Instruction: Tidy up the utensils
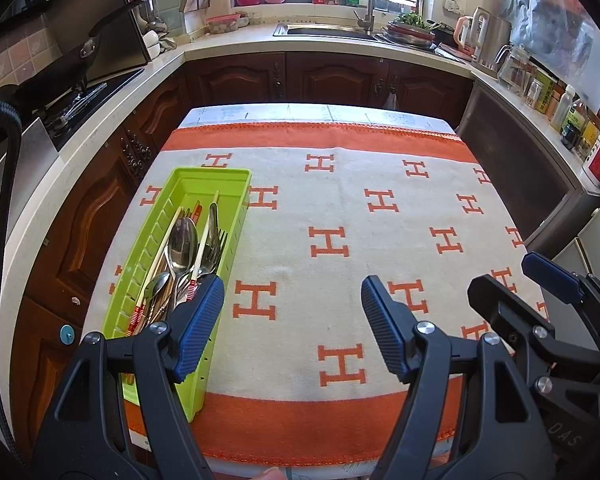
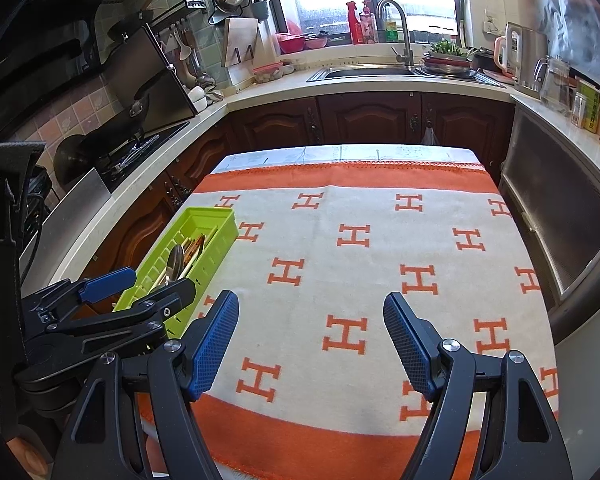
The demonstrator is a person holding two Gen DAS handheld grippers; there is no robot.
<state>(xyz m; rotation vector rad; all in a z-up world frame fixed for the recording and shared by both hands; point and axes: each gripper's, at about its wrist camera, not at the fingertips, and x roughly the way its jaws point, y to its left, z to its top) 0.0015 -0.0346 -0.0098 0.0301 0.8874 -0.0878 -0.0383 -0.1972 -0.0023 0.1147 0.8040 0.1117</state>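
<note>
Utensils [image 1: 188, 252] lie in the tray [image 1: 236, 216] — on the blanket's [image 1: 340, 208] left edge.

Both grippers have black plastic arms with triangular cut-outs and silver screws; the left gripper [image 1: 292, 308] and right gripper [image 2: 310, 324] carry blue ribbed pads [image 1: 198, 326]; a black braided cable [image 1: 4, 208] runs at left.

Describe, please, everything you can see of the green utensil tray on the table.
The green utensil tray is a long, narrow, lime-coloured box, plastic by its look, with slotted side walls and a stepped rim. It lies flat near the left edge of the blanket, lengthwise away from the cameras. Inside lie spoons, forks and chopsticks, loosely heaped. No gripper touches it.
</note>
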